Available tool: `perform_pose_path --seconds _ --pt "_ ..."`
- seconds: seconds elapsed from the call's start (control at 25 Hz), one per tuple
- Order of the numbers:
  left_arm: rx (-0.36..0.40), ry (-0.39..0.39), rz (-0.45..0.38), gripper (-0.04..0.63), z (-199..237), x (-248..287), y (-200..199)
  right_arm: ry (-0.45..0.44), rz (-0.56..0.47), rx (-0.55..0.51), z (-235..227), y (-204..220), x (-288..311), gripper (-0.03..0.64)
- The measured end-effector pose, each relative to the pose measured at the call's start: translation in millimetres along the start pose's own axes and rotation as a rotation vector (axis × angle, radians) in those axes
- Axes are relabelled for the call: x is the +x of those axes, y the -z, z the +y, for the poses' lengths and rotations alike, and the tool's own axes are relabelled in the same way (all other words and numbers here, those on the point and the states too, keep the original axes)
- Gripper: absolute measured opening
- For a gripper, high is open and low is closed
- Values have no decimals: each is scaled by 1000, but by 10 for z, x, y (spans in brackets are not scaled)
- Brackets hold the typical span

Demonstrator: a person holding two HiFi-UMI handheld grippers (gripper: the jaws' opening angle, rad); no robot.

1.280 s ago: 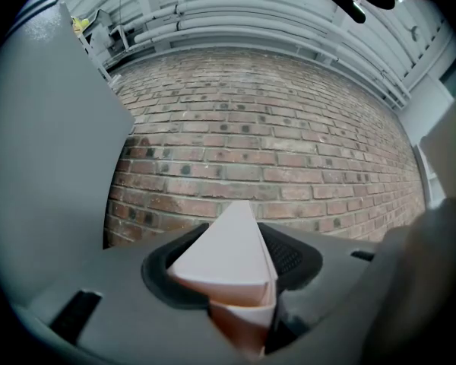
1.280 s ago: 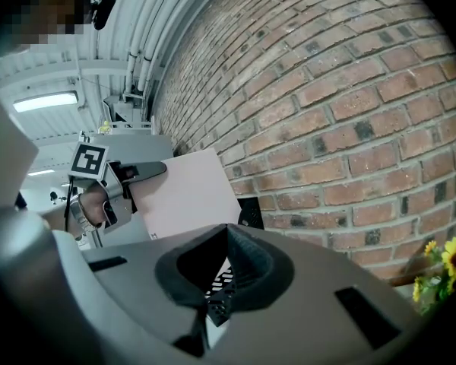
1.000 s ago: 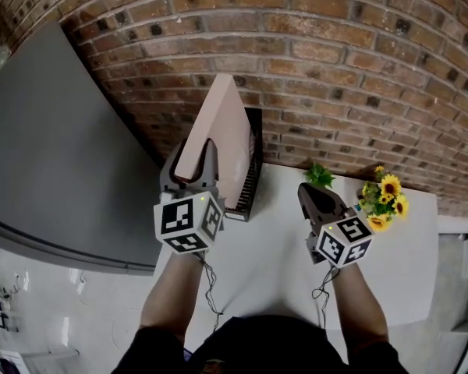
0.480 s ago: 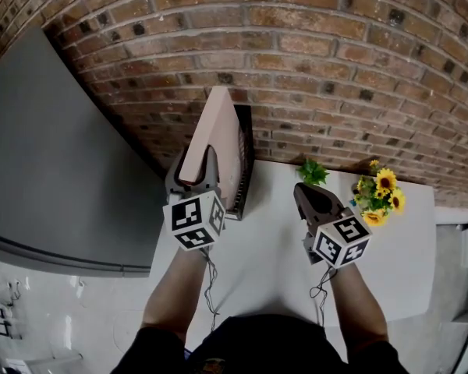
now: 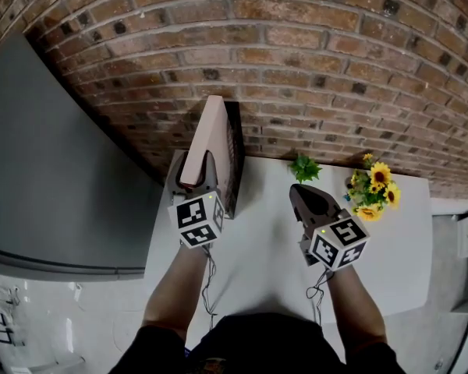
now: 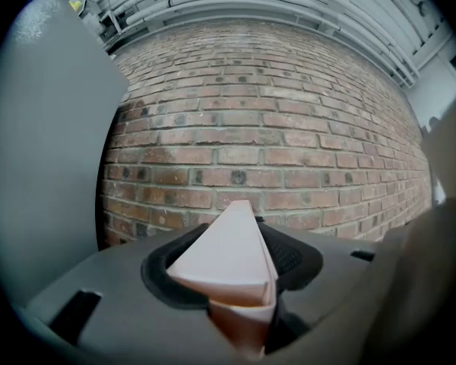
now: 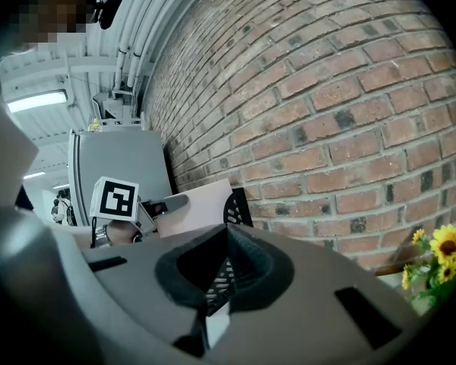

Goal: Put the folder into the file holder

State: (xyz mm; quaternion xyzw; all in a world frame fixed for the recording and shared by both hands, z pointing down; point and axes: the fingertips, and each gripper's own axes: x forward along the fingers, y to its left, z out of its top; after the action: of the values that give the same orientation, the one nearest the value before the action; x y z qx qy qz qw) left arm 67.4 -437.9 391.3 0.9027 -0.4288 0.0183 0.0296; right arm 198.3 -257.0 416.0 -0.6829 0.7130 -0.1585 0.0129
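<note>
A pale pink folder [image 5: 211, 140] stands on edge, its far part down between the walls of the black mesh file holder [image 5: 236, 135] against the brick wall. My left gripper [image 5: 196, 174] is shut on the folder's near edge; in the left gripper view the folder [image 6: 229, 258] fills the gap between the jaws, with the holder's mesh [image 6: 289, 257] just behind. My right gripper [image 5: 299, 192] hovers over the white table [image 5: 253, 248], shut and empty. From the right gripper view [image 7: 224, 239] I see the folder [image 7: 191, 202] and the holder [image 7: 236, 206] to the left.
Yellow artificial sunflowers [image 5: 372, 188] and a small green plant [image 5: 303, 167] stand at the table's back right near the wall. A large grey panel [image 5: 54, 170] borders the table on the left. The brick wall [image 5: 312, 68] closes off the back.
My left gripper has come down with the folder, which now sits lower in the file holder. The right gripper has stayed where it was.
</note>
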Motion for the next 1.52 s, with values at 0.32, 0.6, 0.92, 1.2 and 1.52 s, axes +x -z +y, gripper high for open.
perform_pose_path --seconds 0.32,0.6,0.92,1.2,1.52 --pt "6 -8 15 193 17 60 143 5 -1 3 -5 -5 1 3" --pt "47 11 19 204 -8 80 147 -3 -9 -1 27 -32 -17 3" --pt "85 23 -44 215 -52 -165 -103 -48 -24 -19 111 -90 -45 3" --pt "107 -15 -91 215 -114 -645 -341 -103 -26 -37 155 -160 -139 3" --pt "108 -99 -92 215 -301 -1263 -434 -213 -45 -60 228 -259 -395 3"
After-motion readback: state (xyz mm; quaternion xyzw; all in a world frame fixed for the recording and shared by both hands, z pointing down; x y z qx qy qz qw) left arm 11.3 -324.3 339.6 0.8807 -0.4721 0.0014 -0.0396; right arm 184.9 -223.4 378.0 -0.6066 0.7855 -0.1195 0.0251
